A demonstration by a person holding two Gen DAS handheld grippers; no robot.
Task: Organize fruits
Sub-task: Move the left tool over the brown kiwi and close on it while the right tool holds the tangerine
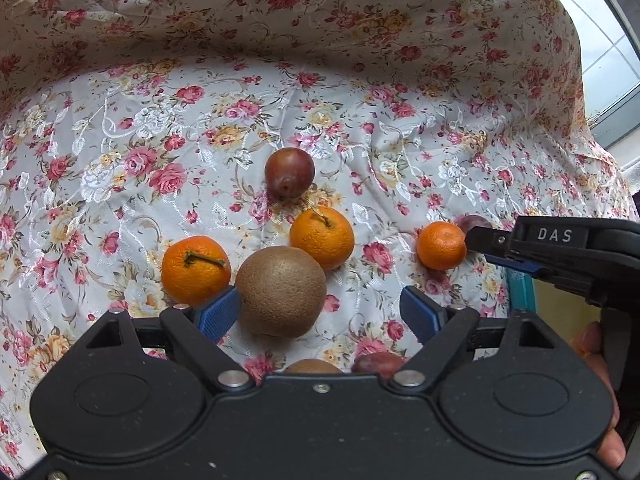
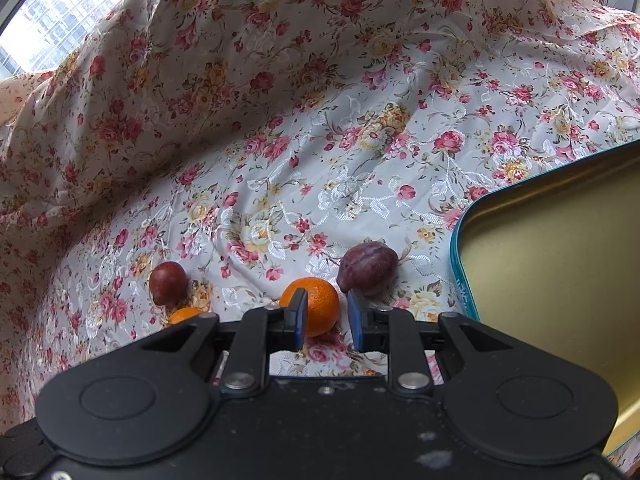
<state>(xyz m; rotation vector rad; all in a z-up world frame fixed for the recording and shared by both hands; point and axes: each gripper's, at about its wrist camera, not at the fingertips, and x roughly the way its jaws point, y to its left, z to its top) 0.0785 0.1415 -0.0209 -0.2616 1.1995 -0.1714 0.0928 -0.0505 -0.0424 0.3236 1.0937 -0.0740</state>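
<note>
Kiwi [image 1: 281, 291] lies on the floral cloth [image 1: 200, 120], between the spread jaws of the left gripper [image 1: 320, 312]; left pad just beside it, right pad clear. Gripper pitched steeply down. Mandarin [image 1: 196, 270] just left of the kiwi, a second mandarin [image 1: 322, 237] behind it, plum [image 1: 289, 173] farther back. Right gripper [image 2: 327, 320] also pitched down, jaws narrow with nothing pinched, tips close to a small mandarin [image 2: 316, 304] and a purple plum [image 2: 367, 267]. Teal-rimmed tray [image 2: 456, 248] at right, near the plum. Open cloth to the rear; fabric rises behind.
</note>
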